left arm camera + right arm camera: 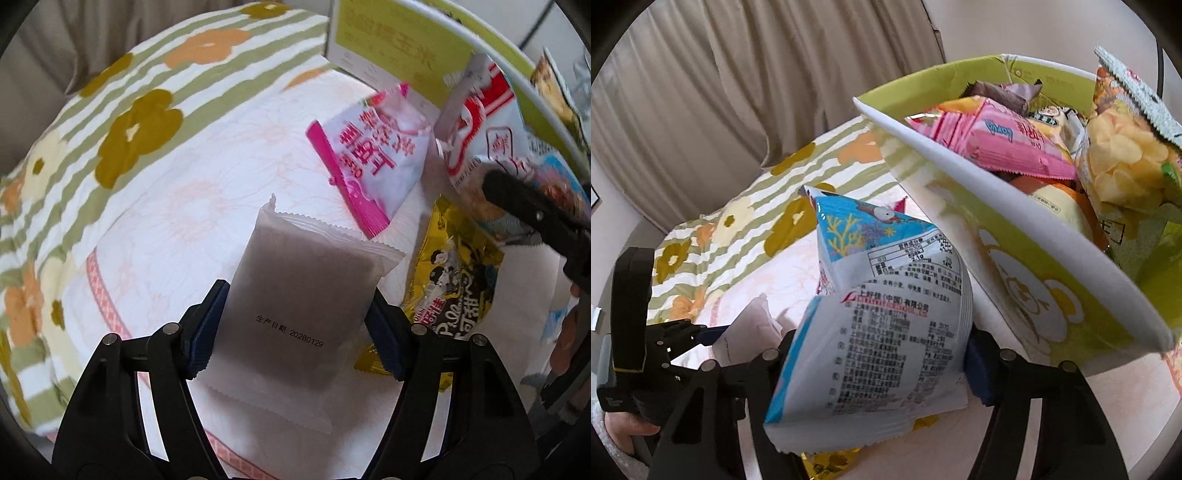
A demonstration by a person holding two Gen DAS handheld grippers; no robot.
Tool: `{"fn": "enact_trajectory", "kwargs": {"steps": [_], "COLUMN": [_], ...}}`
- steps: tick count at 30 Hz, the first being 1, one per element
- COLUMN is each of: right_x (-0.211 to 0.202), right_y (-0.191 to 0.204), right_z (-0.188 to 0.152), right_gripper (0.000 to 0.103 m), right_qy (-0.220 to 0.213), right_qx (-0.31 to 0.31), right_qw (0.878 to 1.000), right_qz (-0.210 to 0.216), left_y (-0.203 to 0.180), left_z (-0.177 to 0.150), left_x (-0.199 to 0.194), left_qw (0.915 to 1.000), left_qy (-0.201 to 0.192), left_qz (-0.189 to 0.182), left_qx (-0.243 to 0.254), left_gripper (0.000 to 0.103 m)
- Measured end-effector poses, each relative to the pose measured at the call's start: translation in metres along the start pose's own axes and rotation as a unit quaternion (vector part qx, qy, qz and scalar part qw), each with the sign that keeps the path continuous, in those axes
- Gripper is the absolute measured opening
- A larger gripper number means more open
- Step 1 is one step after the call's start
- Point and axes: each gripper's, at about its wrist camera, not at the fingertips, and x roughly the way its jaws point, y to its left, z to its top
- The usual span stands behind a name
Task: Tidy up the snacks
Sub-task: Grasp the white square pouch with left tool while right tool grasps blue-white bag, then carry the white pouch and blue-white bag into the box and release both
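The left tongs [295,328] hold a frosted grey packet [303,295] above the bed [155,229]; the right tongs [882,354] pinch a blue-and-white snack bag [886,321] beside the green box [1052,295]; the puffy bag could slip, and the box, seemingly full, may spill.

The grey packet [299,295] is stamped "生产日期 20260129". The blue bag [886,314] reads "上好佳(中国)有限公司". The pink wrapper [1008,142], far right, shows "Lonely" upside down.
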Motion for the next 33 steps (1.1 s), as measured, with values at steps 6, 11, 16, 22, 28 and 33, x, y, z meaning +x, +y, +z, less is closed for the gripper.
{"fn": "enact_trajectory", "kwargs": {"steps": [6,11,16,22,28,33], "right_x": [-0.030,-0.062,-0.094,-0.123,-0.133,-0.129], "right_y": [0.007,0.019,0.013,-0.017,-0.066,-0.113], "right_z": [0.009,0.027,0.060,0.104,0.152,0.186], "right_gripper": [0.063,0.063,0.063,0.063,0.063,0.063], "right_qy": [-0.017,-0.015,-0.026,-0.036,-0.027,-0.012], "right_qx": [-0.015,-0.038,-0.035,-0.058,-0.094,-0.114], "right_qw": [1.000,0.997,0.994,0.987,0.982,0.978], "right_qz": [0.020,0.058,0.103,0.143,0.164,0.173], "left_y": [0.010,0.011,-0.003,-0.035,-0.091,-0.138], "left_z": [0.000,0.008,0.027,0.059,0.103,0.138], "left_x": [-0.034,-0.075,-0.111,-0.145,-0.155,-0.143], "left_qw": [0.9984,0.9946,0.9903,0.9804,0.9709,0.9651], "left_qy": [-0.026,-0.059,-0.088,-0.121,-0.153,-0.164], "left_qz": [0.011,0.022,0.034,0.050,0.042,0.032], "left_qx": [-0.048,-0.083,-0.102,-0.147,-0.180,-0.201], "left_gripper": [0.068,0.068,0.068,0.068,0.068,0.068]}}
